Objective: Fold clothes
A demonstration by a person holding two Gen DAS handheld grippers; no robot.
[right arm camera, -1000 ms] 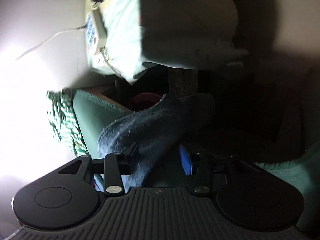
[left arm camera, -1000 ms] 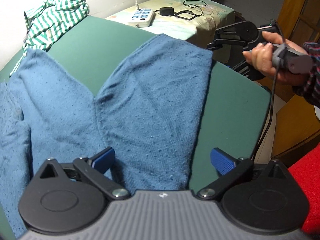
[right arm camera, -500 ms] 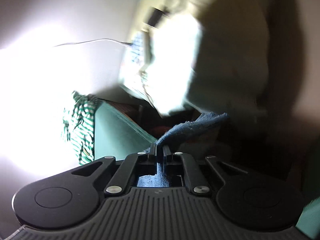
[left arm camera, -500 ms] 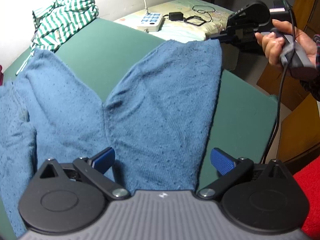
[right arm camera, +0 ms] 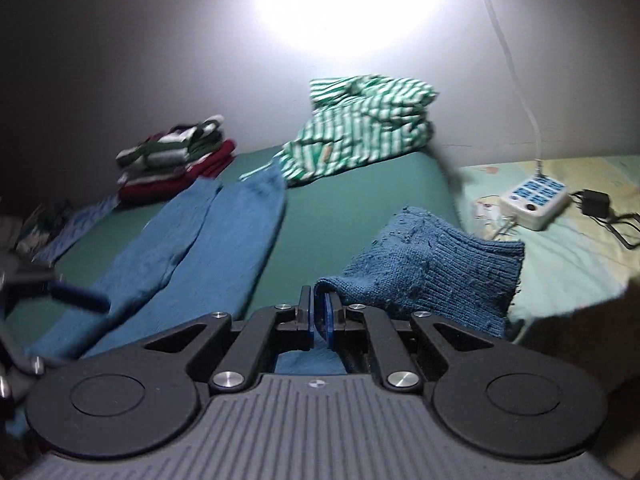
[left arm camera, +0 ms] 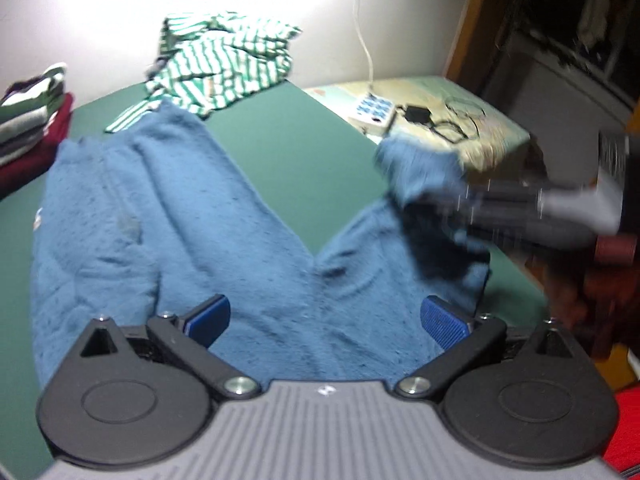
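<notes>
Right now the right gripper (right arm camera: 319, 316) is clamped on the ribbed hem of the blue sweater (left arm camera: 224, 240), lifting that end off the green table (left arm camera: 296, 148). Meanwhile the left gripper (left arm camera: 326, 320) hovers over the sweater, jaws wide apart, gripping nothing.

Inventory by count:
- Blue knit garment (left arm camera: 224, 240): one, with two long parts spread on the green surface (left arm camera: 304, 148).
- Green-striped garment (right arm camera: 360, 128): one, crumpled.
- Stack of folded clothes (right arm camera: 176, 160): one; the number of pieces in it cannot be told.
- Power strip (right arm camera: 536, 200): one, white with blue sockets.
- Black adapter (right arm camera: 596, 202): one.
- Grippers: two, left gripper (left arm camera: 326, 318) and right gripper (right arm camera: 319, 314).
</notes>
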